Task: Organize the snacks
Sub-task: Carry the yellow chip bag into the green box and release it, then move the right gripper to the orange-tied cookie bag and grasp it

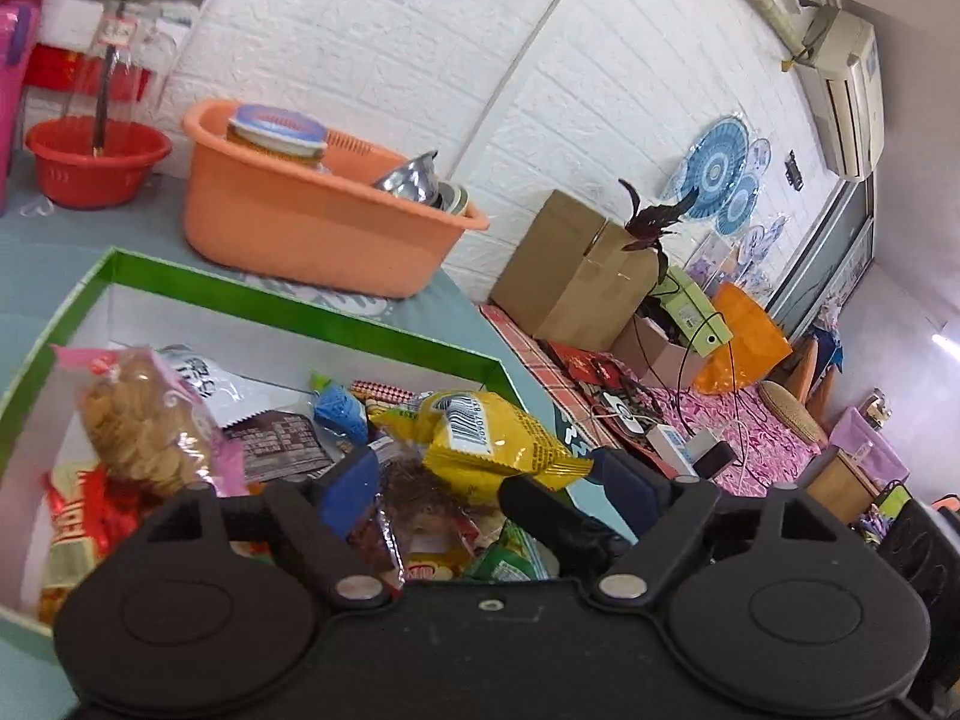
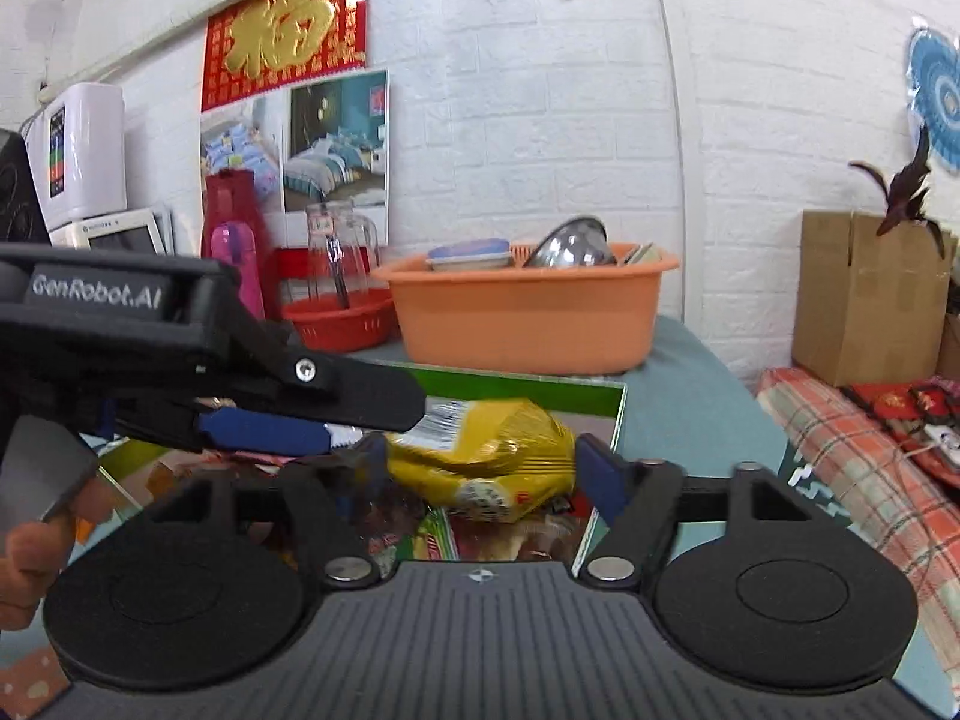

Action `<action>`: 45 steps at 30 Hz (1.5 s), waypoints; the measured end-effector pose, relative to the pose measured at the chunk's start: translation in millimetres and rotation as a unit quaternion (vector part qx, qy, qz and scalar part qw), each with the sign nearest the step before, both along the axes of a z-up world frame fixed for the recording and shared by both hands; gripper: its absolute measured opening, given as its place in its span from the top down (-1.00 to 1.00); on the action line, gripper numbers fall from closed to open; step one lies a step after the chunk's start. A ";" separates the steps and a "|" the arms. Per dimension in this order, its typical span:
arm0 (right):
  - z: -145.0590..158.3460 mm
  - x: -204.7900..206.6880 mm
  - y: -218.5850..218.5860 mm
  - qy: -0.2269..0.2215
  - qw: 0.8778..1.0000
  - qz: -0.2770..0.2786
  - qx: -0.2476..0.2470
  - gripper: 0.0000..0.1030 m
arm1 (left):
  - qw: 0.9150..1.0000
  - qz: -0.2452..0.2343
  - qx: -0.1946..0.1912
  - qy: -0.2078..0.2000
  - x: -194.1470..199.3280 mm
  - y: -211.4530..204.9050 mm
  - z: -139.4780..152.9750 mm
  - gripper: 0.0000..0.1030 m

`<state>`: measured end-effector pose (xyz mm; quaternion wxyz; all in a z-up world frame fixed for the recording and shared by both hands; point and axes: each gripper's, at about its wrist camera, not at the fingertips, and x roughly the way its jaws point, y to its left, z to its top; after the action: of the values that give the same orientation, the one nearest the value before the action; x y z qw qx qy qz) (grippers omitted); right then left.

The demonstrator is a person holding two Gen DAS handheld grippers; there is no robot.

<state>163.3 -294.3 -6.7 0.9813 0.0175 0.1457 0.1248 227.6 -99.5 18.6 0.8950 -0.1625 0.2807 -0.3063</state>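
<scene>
Both my claws were spread wide, holding nothing. The yellow pack [image 2: 492, 456], crinkly foil with a barcode sticker, sat on top of the snack pile in the green box [image 1: 288, 306], right between my right claw's [image 2: 486, 471] blue pads. My left claw [image 1: 486, 480] hovered over the same pile.
</scene>
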 end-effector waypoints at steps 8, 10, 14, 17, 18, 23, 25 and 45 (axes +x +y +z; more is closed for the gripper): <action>19.7 -54.3 21.3 -0.033 0.999 0.033 -0.005 -1.00 | 0.998 0.061 -0.015 -0.023 -73.3 47.6 14.8 -1.00; 18.6 -64.8 29.4 -0.027 0.998 0.052 -0.001 -1.00 | 0.996 0.084 -0.012 -0.025 -88.0 66.2 12.6 -1.00; 12.6 -77.6 51.7 -0.003 0.996 0.094 0.006 -1.00 | 0.989 0.146 -0.002 -0.018 -103.8 108.3 5.3 -1.00; 6.8 -84.1 70.6 0.008 0.993 0.119 -0.001 -1.00 | 0.979 0.206 0.005 -0.002 -101.6 143.2 -3.2 -1.00; 5.4 -85.5 76.5 0.012 0.992 0.126 -0.006 -1.00 | 0.974 0.224 0.007 0.001 -99.2 155.0 -7.6 -1.00; 1.8 -92.4 98.5 0.025 0.988 0.154 -0.012 -1.00 | 0.957 0.288 0.013 0.042 -65.8 201.2 -31.0 -1.00; 1.6 -94.5 103.4 0.027 0.986 0.162 -0.013 -1.00 | 0.955 0.290 0.004 0.068 -51.3 211.1 -39.5 -1.00; -29.7 -110.1 135.4 0.129 0.960 0.249 -0.008 -1.00 | 0.984 0.111 -0.061 0.124 -144.1 175.4 -69.9 -0.61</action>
<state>53.2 -158.9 -36.4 0.8922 -0.0115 0.2719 0.3603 83.5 75.9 -51.4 0.8700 -0.2840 0.3503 -0.1993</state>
